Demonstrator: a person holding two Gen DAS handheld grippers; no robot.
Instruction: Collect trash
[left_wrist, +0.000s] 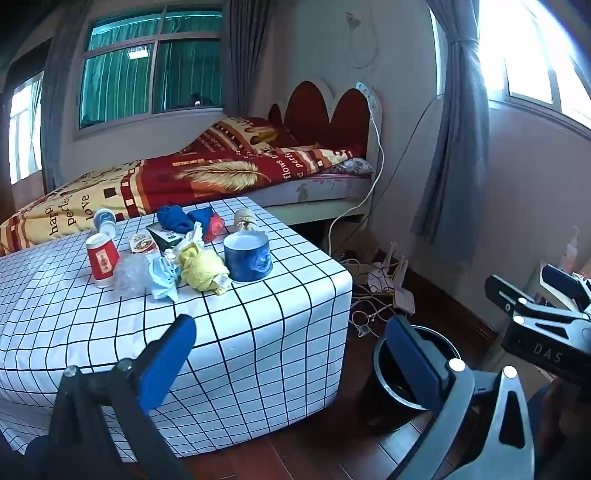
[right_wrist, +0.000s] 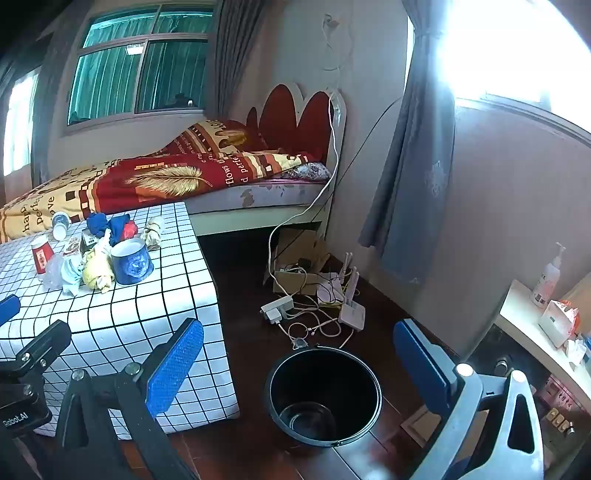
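A pile of trash lies on the checked tablecloth (left_wrist: 258, 332): a red paper cup (left_wrist: 102, 263), clear crumpled plastic (left_wrist: 131, 275), a light blue wad (left_wrist: 164, 278), a yellow wad (left_wrist: 203, 269), a green carton (left_wrist: 164, 234), blue cloth (left_wrist: 177, 218) and a blue tub (left_wrist: 247, 258). The pile also shows in the right wrist view (right_wrist: 96, 254). A black trash bin (right_wrist: 323, 397) stands empty on the floor right of the table. My left gripper (left_wrist: 291, 358) is open and empty over the table's near corner. My right gripper (right_wrist: 299, 365) is open and empty above the bin.
A bed (left_wrist: 207, 173) with a red and yellow quilt stands behind the table. Cables, a power strip (right_wrist: 277, 308) and a router (right_wrist: 351, 310) lie on the floor beyond the bin. A shelf (right_wrist: 532, 325) with a pump bottle and tissue pack is at right.
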